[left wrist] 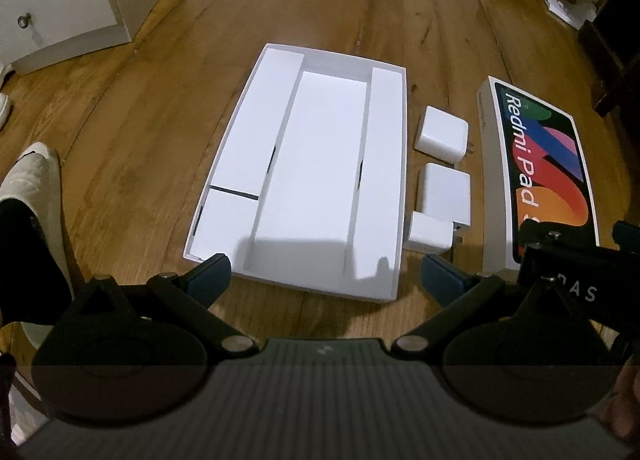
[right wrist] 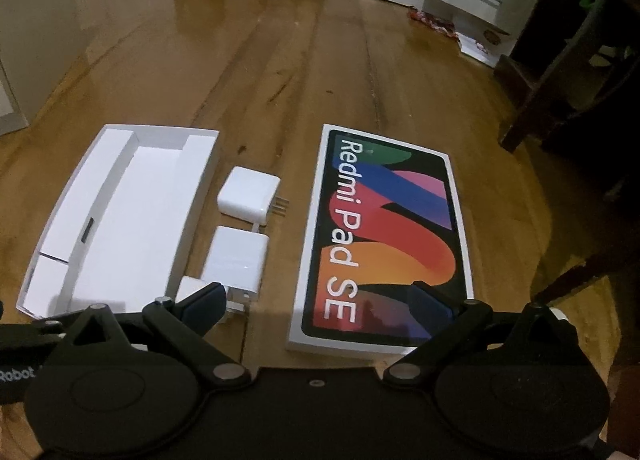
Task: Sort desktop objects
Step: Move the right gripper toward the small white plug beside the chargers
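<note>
White tray (left wrist: 386, 163), white chargers (left wrist: 442, 133), multicolour-swirl box lid (right wrist: 384, 236), brown wood-grain floor (right wrist: 280, 71)

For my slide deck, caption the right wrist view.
Open hand-held gripper above three white chargers, between empty tray and Redmi Pad SE box.

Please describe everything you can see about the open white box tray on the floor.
The white box tray looks like thin cardboard, with low walls, and lies flat and open on the wooden floor. Inside, a long sunken middle channel runs between two raised side panels; the left panel has a separate smaller flap at the near end. Small dark slots mark the panel edges. Nothing lies inside it. Three white chargers lie beside it on the right, seemingly apart from it. No tongs touch it.
</note>
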### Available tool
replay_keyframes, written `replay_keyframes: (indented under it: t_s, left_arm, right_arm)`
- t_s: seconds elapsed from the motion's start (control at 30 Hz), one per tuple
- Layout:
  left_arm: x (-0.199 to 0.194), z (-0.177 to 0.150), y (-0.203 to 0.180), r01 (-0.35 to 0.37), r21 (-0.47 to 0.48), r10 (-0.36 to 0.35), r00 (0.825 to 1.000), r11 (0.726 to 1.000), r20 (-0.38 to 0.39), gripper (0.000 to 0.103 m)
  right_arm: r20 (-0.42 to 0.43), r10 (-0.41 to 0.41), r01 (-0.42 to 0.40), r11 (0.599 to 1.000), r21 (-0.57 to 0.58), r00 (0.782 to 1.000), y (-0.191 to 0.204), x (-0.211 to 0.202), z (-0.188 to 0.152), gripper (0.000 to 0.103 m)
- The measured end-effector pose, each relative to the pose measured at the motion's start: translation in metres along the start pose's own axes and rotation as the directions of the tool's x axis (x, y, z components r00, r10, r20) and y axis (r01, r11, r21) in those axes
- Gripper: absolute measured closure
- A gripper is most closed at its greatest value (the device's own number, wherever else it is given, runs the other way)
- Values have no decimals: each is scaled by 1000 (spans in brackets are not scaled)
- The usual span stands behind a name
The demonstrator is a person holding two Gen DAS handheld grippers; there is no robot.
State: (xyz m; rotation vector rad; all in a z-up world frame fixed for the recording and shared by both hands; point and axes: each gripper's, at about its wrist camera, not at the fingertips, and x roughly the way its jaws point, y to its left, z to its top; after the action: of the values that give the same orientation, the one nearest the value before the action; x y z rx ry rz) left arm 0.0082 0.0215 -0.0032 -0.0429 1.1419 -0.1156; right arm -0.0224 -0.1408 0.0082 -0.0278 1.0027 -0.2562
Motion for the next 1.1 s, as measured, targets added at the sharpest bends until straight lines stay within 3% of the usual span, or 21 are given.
replay_keyframes:
  t_s: [0.37,0.6,0.67,0.73,0.8,0.97,1.1]
  left_arm:
    - [1,-1,1,-3,-4,3,1000,1000,-12,0]
    - [-12,3,8,-10,-27,12,999,1000,44,0]
    - [-11,3,12,-22,-40,24,999,999,47,0]
    - [-8,3,14,-19,-44,21,999,999,47,0]
    - [-4,2,16,-5,-55,7,999,998,43,0]
    - [-1,3,19,1,-72,2,999,997,33,0]
    - [-2,2,24,-15,-103,20,999,995,46,0]
  right_arm:
    - [-6,-11,11,1000,3,1000,-4,2,-2,3]
    - [5,76,-76,997,16,997,1,4,-5,5]
    - [11,96,-96,995,23,995,2,5,-6,13]
    - [4,114,-114,993,42,993,2,7,-7,31]
    - [7,138,-138,989,62,990,3,9,-7,41]
    - [18,233,-234,971,59,972,16,18,-12,48]
    - [4,250,-250,966,73,968,21,29,-16,48]
